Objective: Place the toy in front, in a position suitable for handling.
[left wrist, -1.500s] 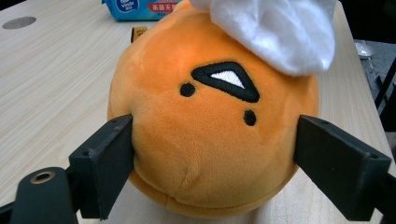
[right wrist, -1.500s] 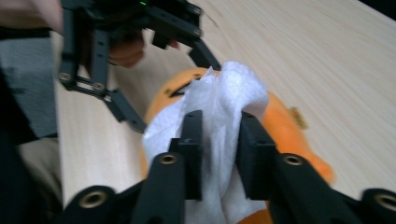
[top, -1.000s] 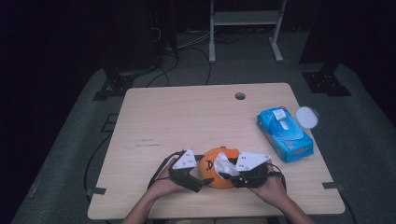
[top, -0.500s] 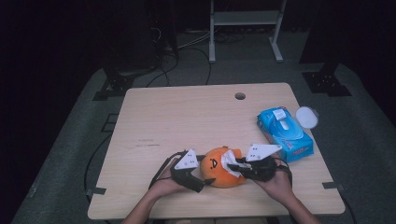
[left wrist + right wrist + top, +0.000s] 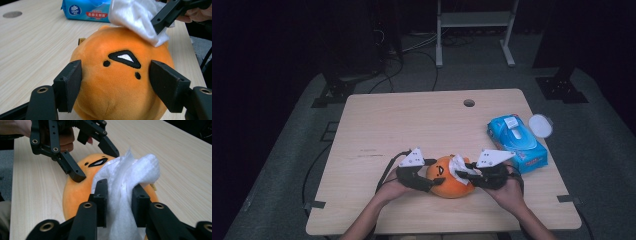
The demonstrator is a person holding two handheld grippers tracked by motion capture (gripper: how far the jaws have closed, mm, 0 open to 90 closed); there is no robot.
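An orange plush toy (image 5: 451, 177) with a stitched face sits near the front edge of the wooden surface (image 5: 412, 125), between the two grippers. The left gripper (image 5: 116, 82) has just been closing its jaws on the toy, and in the left gripper view both pads now press into its sides, so it grips the plush. The right gripper (image 5: 120, 195) pinches a crumpled white wipe (image 5: 130, 177) between its jaws, which have just eased apart slightly, and the wipe rests on the top of the toy's head. A blue pack of wipes (image 5: 516, 142) lies well apart toward the right edge, with a small round white lid (image 5: 540, 125) just beside it. The main risk from here is the wipe slipping out of the loosened right jaws as it rubs, since the fabric looks bunched rather than firmly clamped, though the fold hides the contact. A hard stroke could also roll the soft, round toy out of the left jaws, or bring the right jaw against the left one.
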